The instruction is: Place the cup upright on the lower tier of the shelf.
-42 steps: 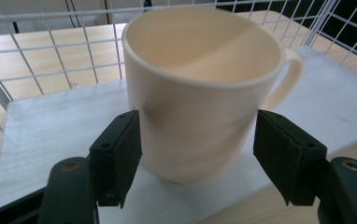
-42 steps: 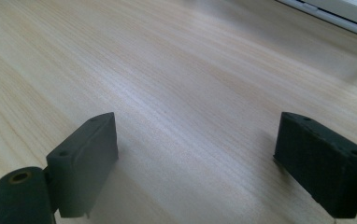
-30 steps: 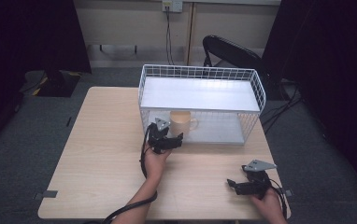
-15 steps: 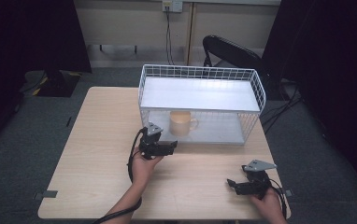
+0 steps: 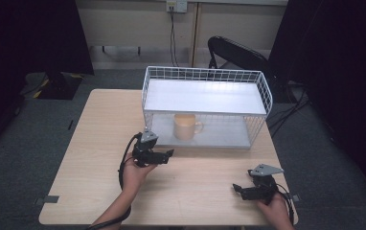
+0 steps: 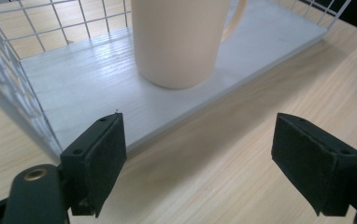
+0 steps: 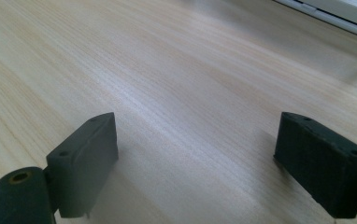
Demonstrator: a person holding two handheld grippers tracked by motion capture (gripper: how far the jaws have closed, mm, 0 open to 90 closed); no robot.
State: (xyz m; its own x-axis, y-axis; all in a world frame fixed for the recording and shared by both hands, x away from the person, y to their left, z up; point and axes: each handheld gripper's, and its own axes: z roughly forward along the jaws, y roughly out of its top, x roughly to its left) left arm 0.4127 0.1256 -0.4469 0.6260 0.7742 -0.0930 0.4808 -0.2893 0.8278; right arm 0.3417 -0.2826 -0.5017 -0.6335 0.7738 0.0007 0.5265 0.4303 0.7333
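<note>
Light wooden table (image 5: 95, 158) has plenty of bare room. Cream ceramic mug (image 5: 187, 126) stands upright on the white wire rack's (image 5: 205, 76) lower shelf, near its front edge. Both my left claw (image 5: 167, 154) and right claw (image 5: 236, 188) gape wide, holding nothing.

Wire rack (image 5: 207, 103) on wooden table (image 5: 90, 158)

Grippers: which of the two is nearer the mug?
The left gripper, open, just in front of the rack's lower shelf where the mug stands. The right gripper sits at the table's near edge.
</note>
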